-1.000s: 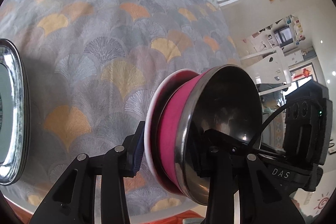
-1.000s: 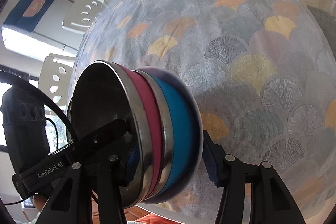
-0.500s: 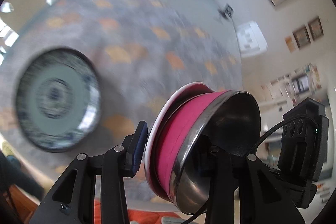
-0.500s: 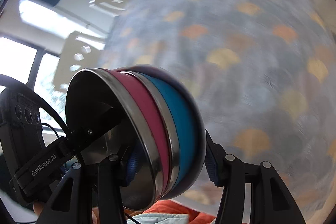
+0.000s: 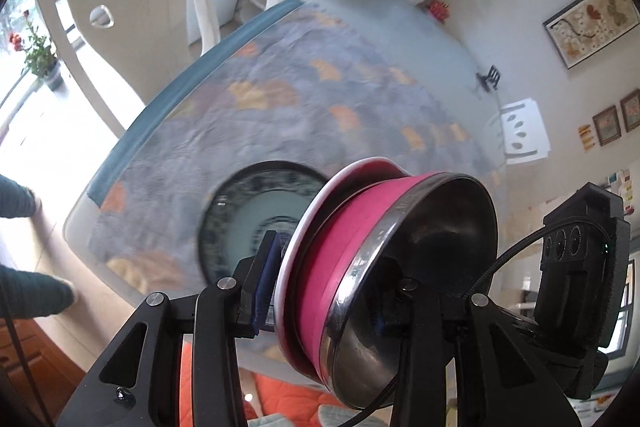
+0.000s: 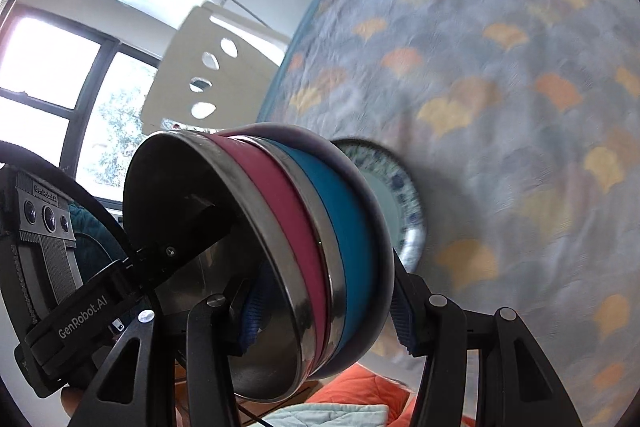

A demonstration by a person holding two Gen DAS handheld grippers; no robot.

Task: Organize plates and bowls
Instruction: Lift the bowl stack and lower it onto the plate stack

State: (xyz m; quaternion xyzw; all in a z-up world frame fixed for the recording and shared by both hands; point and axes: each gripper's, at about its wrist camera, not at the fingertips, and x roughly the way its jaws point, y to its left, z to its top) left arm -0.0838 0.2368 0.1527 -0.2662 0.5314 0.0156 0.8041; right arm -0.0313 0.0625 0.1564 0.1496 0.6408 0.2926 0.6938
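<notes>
While both grippers carry the nested stack on edge, it should tip level before descent. Left gripper (image 5: 320, 291) clamps the pink steel-lined bowl (image 5: 344, 267); right gripper (image 6: 320, 307) pinches the pink-and-blue steel-rimmed bowls (image 6: 320, 239). Beyond lies the blue-patterned round plate (image 5: 240, 211), apparently empty, on the fan-print tablecloth (image 5: 320, 99).

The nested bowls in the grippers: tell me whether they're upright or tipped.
Tipped on edge. The nested bowls are held with their rims turned sideways, clamped between the right gripper and the left gripper, off the tablecloth.
</notes>
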